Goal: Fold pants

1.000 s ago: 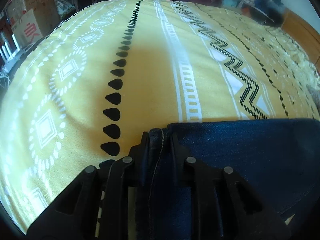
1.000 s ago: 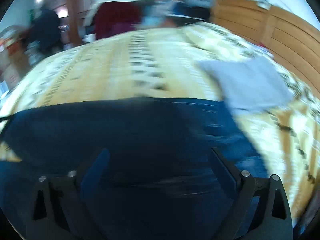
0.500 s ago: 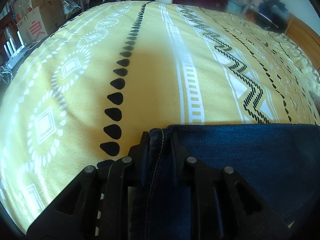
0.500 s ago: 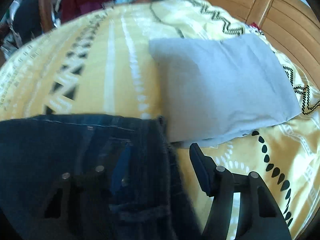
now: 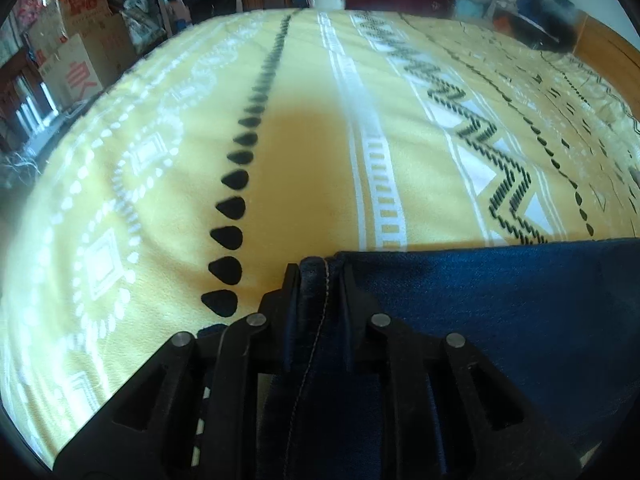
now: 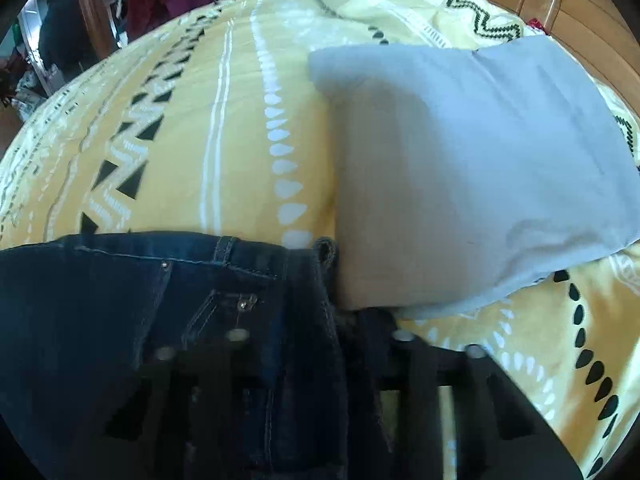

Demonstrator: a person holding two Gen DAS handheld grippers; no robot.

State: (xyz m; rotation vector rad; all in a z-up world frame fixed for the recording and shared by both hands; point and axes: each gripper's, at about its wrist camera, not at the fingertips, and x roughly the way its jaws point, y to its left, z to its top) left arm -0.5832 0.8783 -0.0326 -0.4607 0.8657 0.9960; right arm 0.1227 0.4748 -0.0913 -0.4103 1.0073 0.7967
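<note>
On bed (image 5: pixel 304 140) | left tool (image 5: pixel 320 276) clamps jeans (image 5: pixel 500 300) | right tool (image 6: pixel 316 320) closing on waistband

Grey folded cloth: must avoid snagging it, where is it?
Right wrist view, right side: the grey folded cloth lies on the yellow bedspread, beside the jeans.

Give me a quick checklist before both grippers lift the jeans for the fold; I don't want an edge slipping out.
1. left gripper clamped on the jeans hem: ok, denim sits pinched between the fingers.
2. right gripper on the waistband end: not ok yet, jaws are closing with denim between them.
3. Grey folded cloth clear of the right grip: cannot tell, its edge lies right against the waistband.
4. Bedspread not caught in the left grip: ok, only denim shows between the fingers.
5. Far edge of the jeans lying straight: ok in the left wrist view.
</note>
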